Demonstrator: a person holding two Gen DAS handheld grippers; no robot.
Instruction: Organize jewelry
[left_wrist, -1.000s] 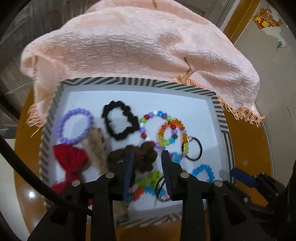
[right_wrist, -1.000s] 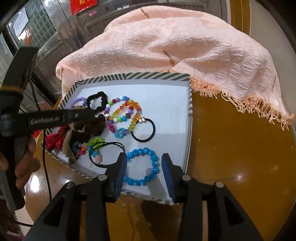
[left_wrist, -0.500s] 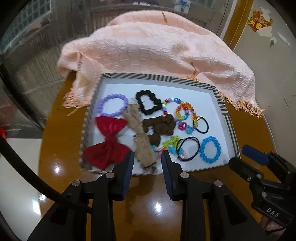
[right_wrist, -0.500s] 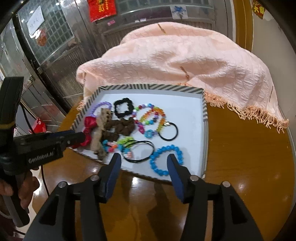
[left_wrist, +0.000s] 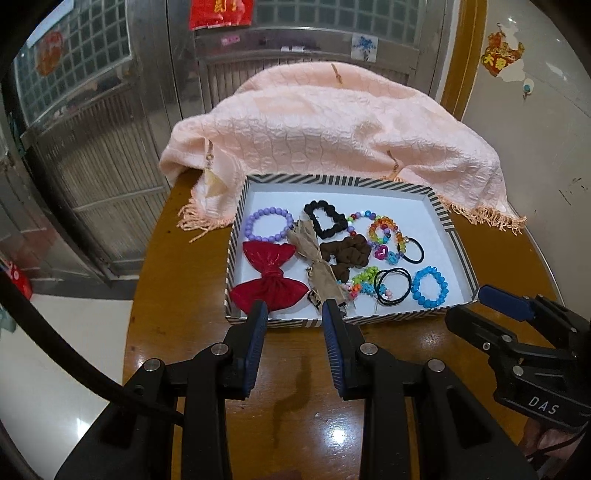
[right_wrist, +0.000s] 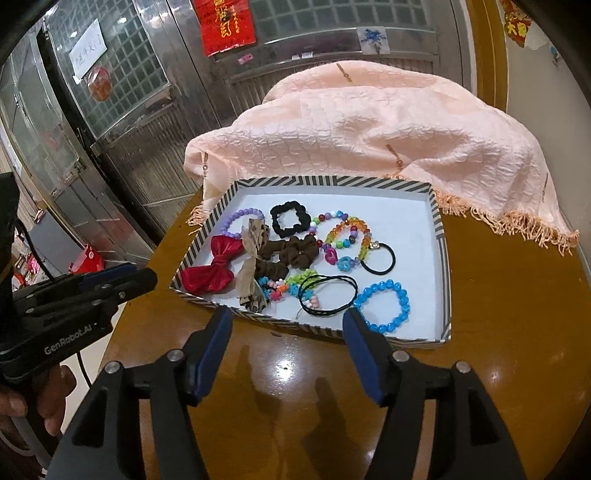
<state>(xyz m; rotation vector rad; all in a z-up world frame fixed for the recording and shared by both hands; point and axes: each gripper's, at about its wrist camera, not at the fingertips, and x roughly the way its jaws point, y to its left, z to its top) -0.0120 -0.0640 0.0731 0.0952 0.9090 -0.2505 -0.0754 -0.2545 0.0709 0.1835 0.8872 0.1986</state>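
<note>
Two blue-padded black grippers hang over the shiny brown round table (left_wrist: 177, 332), both in front of the box. The left gripper (left_wrist: 291, 314) has its jaws apart with nothing between them. The right gripper (right_wrist: 288, 321) has its jaws spreading wider, and nothing is between them either.

Just past the fingers sits the striped black-and-white cardboard tray (left_wrist: 236, 236) with a white floor. All the jewelry lies inside it: a purple bead bracelet (left_wrist: 269, 223), a red fabric bow (left_wrist: 271, 277), a tan ribbon bow (left_wrist: 317, 258), a black scrunchie (left_wrist: 327, 219), a brown scrunchie (left_wrist: 347, 253), a rainbow bead bracelet (left_wrist: 386, 230), thin black hair ties (left_wrist: 392, 286) and a blue bead bracelet (left_wrist: 429, 287). Some small bright beads by the brown scrunchie are tangled and hard to make out.

A peach fringed cloth (left_wrist: 332, 122) is heaped behind the tray and hides the far table edge. Metal doors (left_wrist: 110, 147) stand behind, with a red paper sign (right_wrist: 228, 24) whose writing is too blurry to read.

The right tool reads "DAS". The left tool reads "GenRobot.AI", and a hand (right_wrist: 51, 402) holding it is partly cut off.
</note>
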